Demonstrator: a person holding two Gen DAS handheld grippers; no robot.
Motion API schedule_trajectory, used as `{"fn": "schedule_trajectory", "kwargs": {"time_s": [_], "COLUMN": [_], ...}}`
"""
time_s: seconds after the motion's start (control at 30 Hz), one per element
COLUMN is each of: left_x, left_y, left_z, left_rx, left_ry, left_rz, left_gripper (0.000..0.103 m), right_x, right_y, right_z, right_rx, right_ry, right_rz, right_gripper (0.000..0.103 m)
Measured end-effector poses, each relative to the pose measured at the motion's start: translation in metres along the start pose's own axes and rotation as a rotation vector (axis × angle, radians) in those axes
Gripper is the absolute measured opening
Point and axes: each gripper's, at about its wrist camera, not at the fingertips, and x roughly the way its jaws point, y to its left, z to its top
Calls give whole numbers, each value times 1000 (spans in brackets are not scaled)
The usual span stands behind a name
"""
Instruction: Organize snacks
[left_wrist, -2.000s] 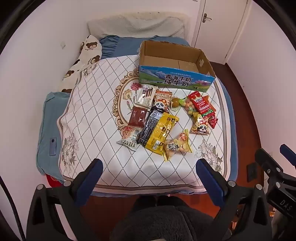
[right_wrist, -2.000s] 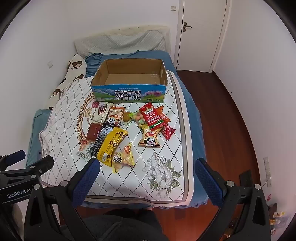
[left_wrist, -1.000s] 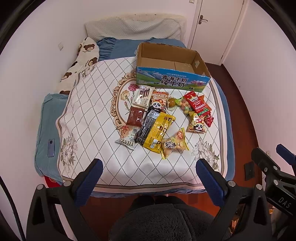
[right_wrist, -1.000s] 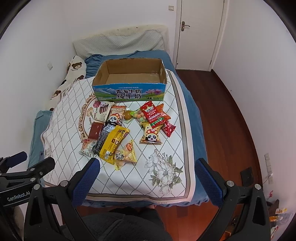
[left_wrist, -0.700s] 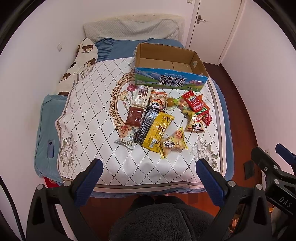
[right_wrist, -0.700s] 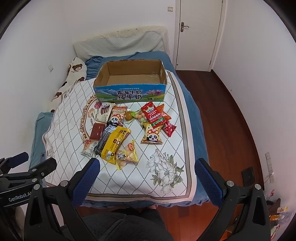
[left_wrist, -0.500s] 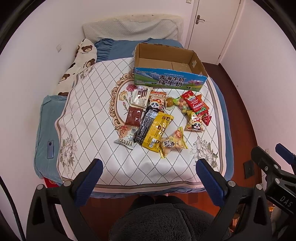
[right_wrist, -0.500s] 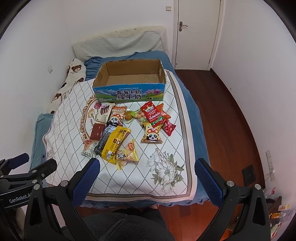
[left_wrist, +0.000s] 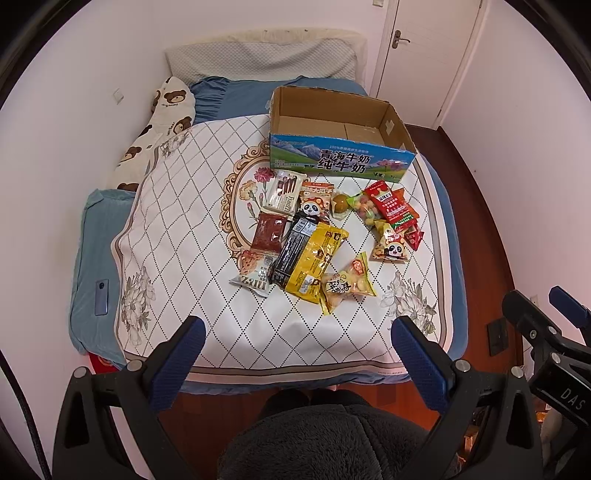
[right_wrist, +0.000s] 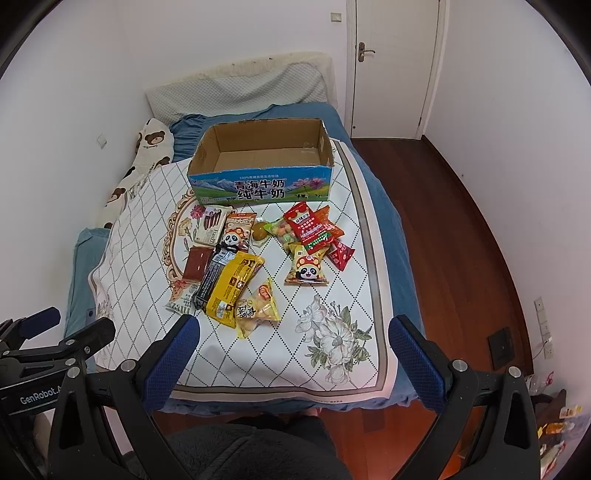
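Note:
Several snack packets lie on a white quilted cloth (left_wrist: 177, 236) on the bed: a large yellow bag (left_wrist: 314, 258) (right_wrist: 232, 284), a red packet (left_wrist: 391, 206) (right_wrist: 306, 225), a panda packet (left_wrist: 391, 251) (right_wrist: 308, 271) and others. An open empty cardboard milk box (left_wrist: 336, 162) (right_wrist: 262, 184) stands behind them. My left gripper (left_wrist: 295, 343) and my right gripper (right_wrist: 291, 339) are both open and empty, held above the bed's near edge, well short of the snacks.
A bear-print pillow (left_wrist: 166, 122) and a grey pillow (left_wrist: 258, 59) lie at the head of the bed. A phone (left_wrist: 102, 297) rests on the blue sheet at left. Wooden floor (right_wrist: 461, 240) and a white door (right_wrist: 391, 66) are to the right.
Both grippers have drifted slightly back and up, so the bed and snacks look a little farther away. Nothing on the bed has moved.

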Motion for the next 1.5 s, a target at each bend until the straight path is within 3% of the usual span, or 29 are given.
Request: {"fn": "schedule_trajectory", "kwargs": {"time_s": [1.2,1.33,1.5], "left_x": [2,12,57], "left_y": [-4,0,11], "left_z": [2,12,29], "left_rx": [-12,-18,31], "left_ry": [-10,-26,-40], "left_rz": [-9,21,129], "left_gripper": [103,103,103], "right_x": [-2,11,59], "right_y": [-2,-8,-14], "right_z": [4,11,13], "right_rx": [2,34,120], "right_ry": [-8,6,76], "right_rz": [16,35,112], "right_gripper": [103,103,103]}}
